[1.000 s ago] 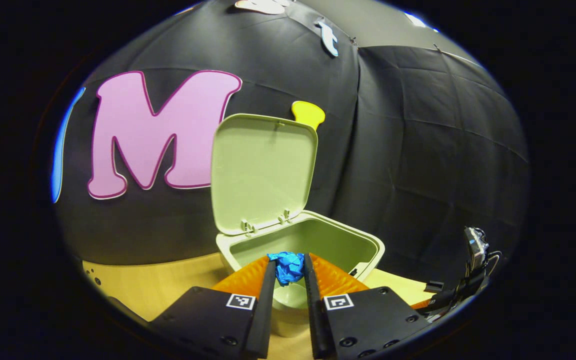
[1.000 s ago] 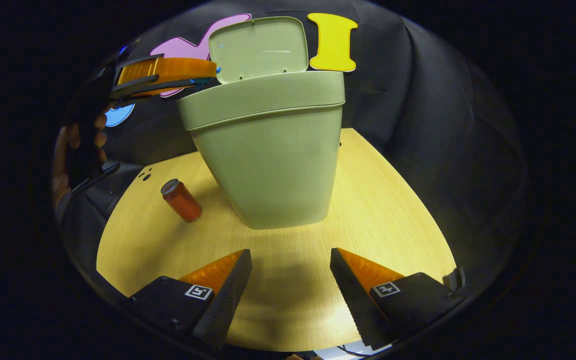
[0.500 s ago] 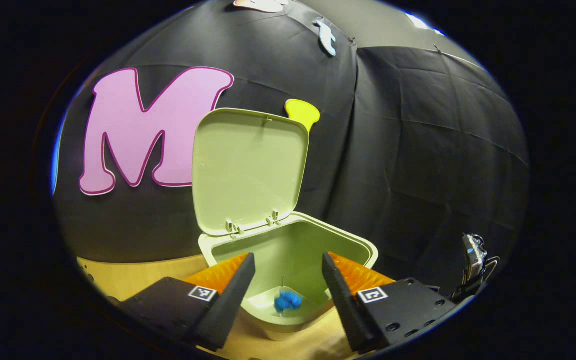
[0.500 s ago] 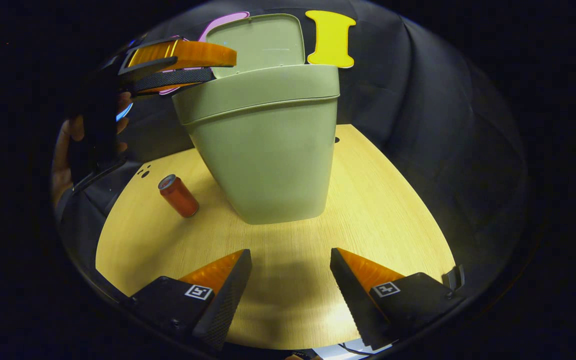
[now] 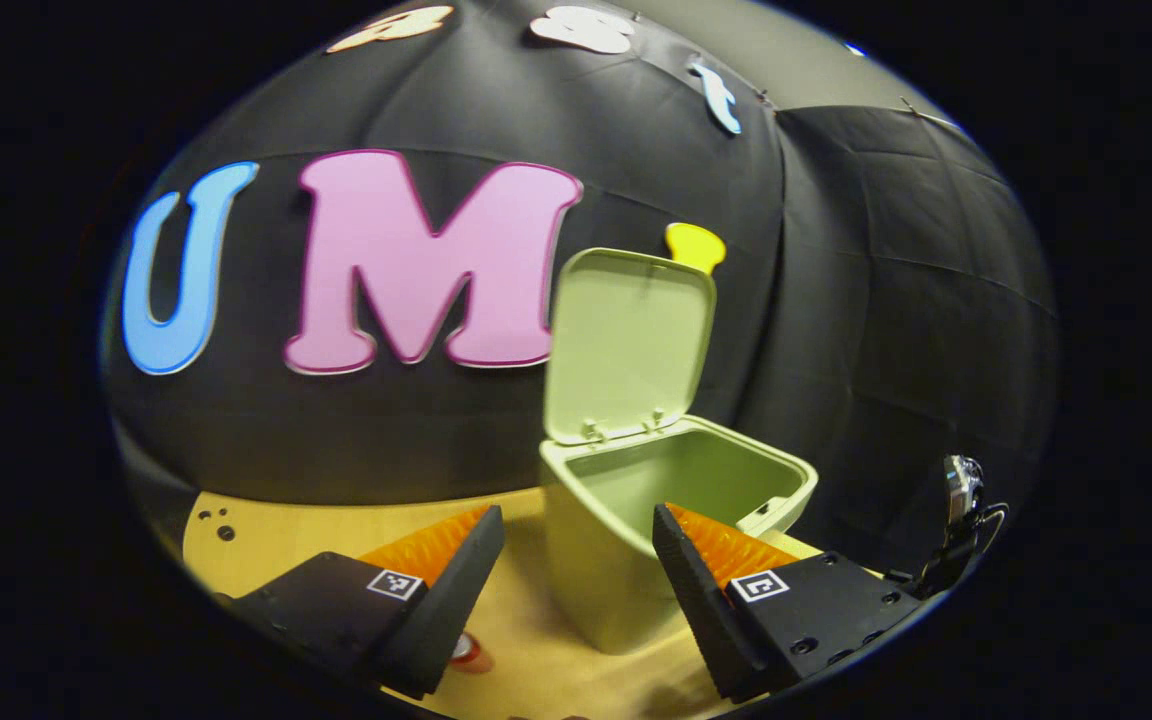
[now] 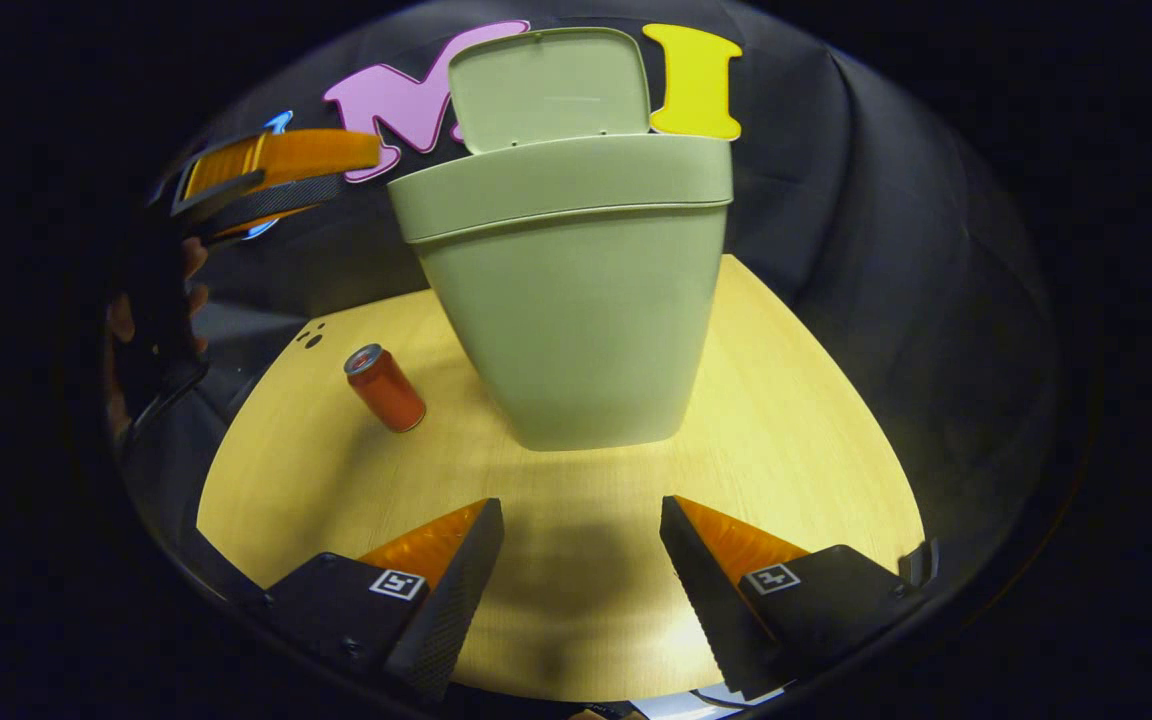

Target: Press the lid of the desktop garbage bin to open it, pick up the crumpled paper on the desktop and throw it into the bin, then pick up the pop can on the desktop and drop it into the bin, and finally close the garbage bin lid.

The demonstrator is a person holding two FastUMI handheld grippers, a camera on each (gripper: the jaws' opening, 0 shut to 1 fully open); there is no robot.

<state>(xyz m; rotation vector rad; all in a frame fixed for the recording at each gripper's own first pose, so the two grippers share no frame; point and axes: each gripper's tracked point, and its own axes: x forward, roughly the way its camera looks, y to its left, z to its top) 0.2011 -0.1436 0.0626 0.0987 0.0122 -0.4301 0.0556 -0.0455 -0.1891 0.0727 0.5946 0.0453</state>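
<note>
- My left gripper (image 5: 576, 540): jaws spread wide, nothing between the fingers. It sits above the table (image 5: 316, 535), short of the bin (image 5: 616, 570) and to one side of it.
- From the right gripper view the same left gripper (image 6: 271, 180) shows up at upper left, level with the bin's top rim and apart from it, with a hand (image 6: 151, 320) below it on the handle.
- My right gripper (image 6: 581, 545): jaws also spread wide, empty, low over bare tabletop in front of the bin, not touching it.
- Garbage bin: pale green, upright near the middle of the wooden table, close to the black cloth wall.
- Lid (image 5: 626, 345): open, hinged at the back edge, standing nearly upright.
- In the left gripper view I can see into the upper part of the bin's interior; the bottom is hidden behind the near wall.
- Crumpled paper: can't tell where it is from these views.
- Pop can (image 6: 386, 388): red, upright with a slight lean from the lens, on the table to the left of the bin in the right gripper view, near it but not touching.
- In the left gripper view a sliver of the can (image 5: 469, 652) peeks out just beside my left finger's tip, down at the table.
- Some small dark holes in the tabletop (image 6: 310, 337) beyond the can, near the table's far-left edge.
</note>
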